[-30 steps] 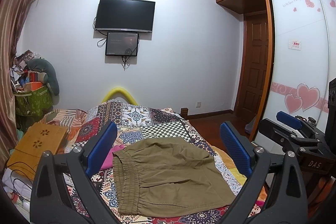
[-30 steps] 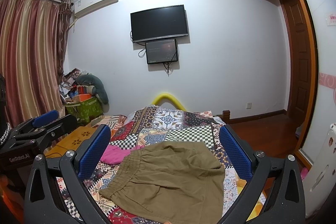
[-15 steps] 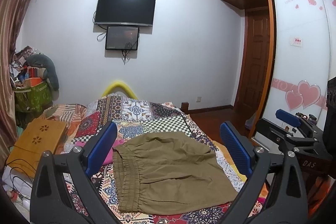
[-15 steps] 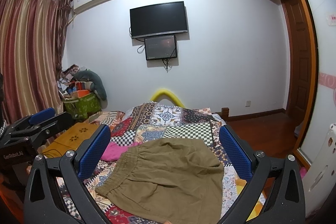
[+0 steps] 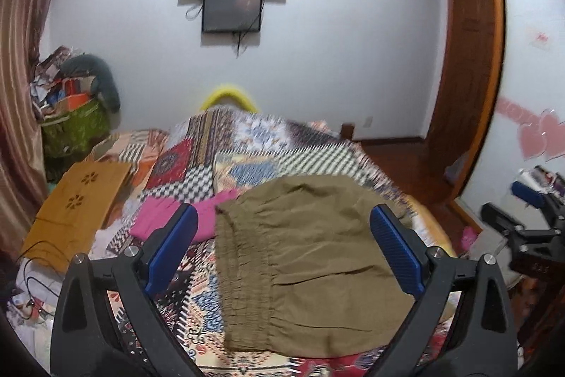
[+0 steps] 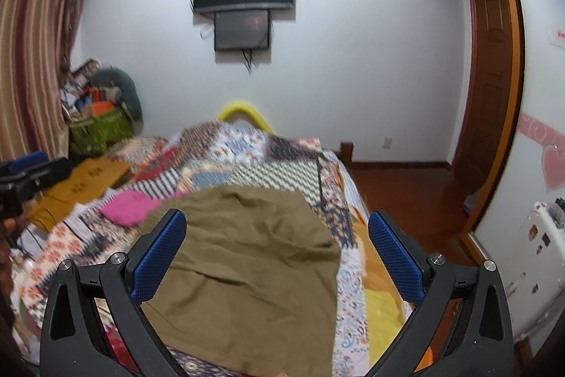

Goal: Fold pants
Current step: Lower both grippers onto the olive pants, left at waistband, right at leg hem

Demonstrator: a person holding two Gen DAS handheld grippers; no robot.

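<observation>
Wooden board (image 5: pixel 76 205): lies at the left edge of the bed, beside the quilt.
Pink cloth (image 5: pixel 176 218): on the quilt, its right end tucked against the pants' waistband.
Left gripper (image 5: pixel 280 251): jaws spread wide, nothing between them; hangs above the bed, framing the waistband side of the pants.
Pants (image 5: pixel 307 257): olive, lying flat and already folded over on the patterned quilt (image 5: pixel 197 161), elastic waistband toward the left.
Right gripper (image 6: pixel 277 258): jaws wide apart, holding nothing, above the pants' right half.
Door (image 6: pixel 491 76): brown wood, at the far right wall.
</observation>
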